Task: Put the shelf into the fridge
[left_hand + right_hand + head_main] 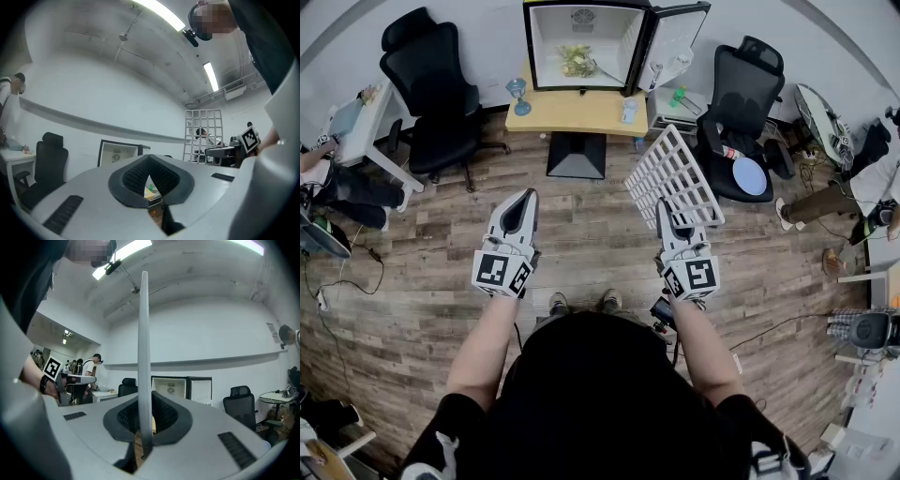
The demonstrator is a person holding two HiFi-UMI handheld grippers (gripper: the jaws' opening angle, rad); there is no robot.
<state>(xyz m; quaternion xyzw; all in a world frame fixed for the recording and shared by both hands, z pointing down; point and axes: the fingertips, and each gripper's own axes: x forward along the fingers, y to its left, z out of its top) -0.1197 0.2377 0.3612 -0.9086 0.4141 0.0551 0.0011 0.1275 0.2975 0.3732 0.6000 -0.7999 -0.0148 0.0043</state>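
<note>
White grid shelf (673,176) — plastic, perhaps.

Legible text: none. Round emblem (582,18) on fridge (546,52) back wall, ahead of both grippers: print too small to read. Square markers (502,272) on cubes of left gripper (523,200) and right gripper (669,212): black-and-white patterns, no characters.

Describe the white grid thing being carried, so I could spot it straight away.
Start at the open mini fridge on the wooden table by the far wall, then come forward and right. There the right hand-held gripper clamps the fridge shelf by its near edge. It is a flat white grid of square cells, the only lattice among black office chairs.
</note>
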